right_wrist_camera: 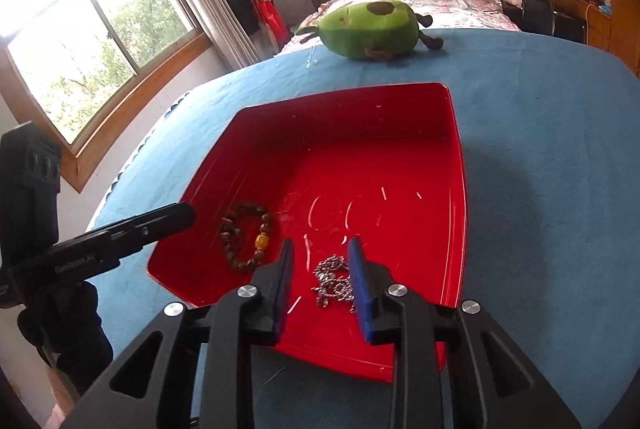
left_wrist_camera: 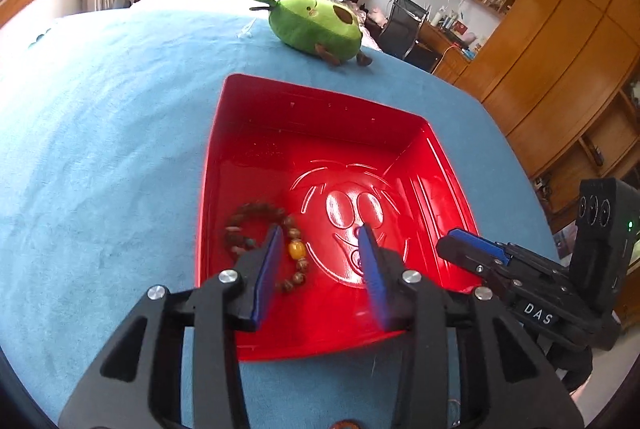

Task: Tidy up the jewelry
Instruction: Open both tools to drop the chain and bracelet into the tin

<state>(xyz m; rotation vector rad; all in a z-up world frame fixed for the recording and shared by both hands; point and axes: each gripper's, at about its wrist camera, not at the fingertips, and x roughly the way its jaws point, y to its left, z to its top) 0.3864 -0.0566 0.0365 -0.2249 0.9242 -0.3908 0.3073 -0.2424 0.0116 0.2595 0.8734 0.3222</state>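
A red plastic tray [left_wrist_camera: 304,101] sits on the blue cloth; it also shows in the right wrist view [right_wrist_camera: 456,149]. A brown bead bracelet [left_wrist_camera: 256,213] with a yellow bead lies in its left part, also in the right wrist view [right_wrist_camera: 244,229]. A silver chain [right_wrist_camera: 332,281] lies in the tray between the right gripper's fingers. My left gripper [left_wrist_camera: 320,233] is open and empty over the tray, its left finger above the bracelet. My right gripper [right_wrist_camera: 320,245] is open just above the chain. Each gripper shows from the side in the other view [left_wrist_camera: 472,249] [right_wrist_camera: 160,225].
A green avocado plush toy [left_wrist_camera: 316,25] [right_wrist_camera: 368,29] lies on the blue cloth beyond the tray. A bed, a window, a chair, a desk and wooden cabinets stand behind. The table edge runs close on the left in the right wrist view.
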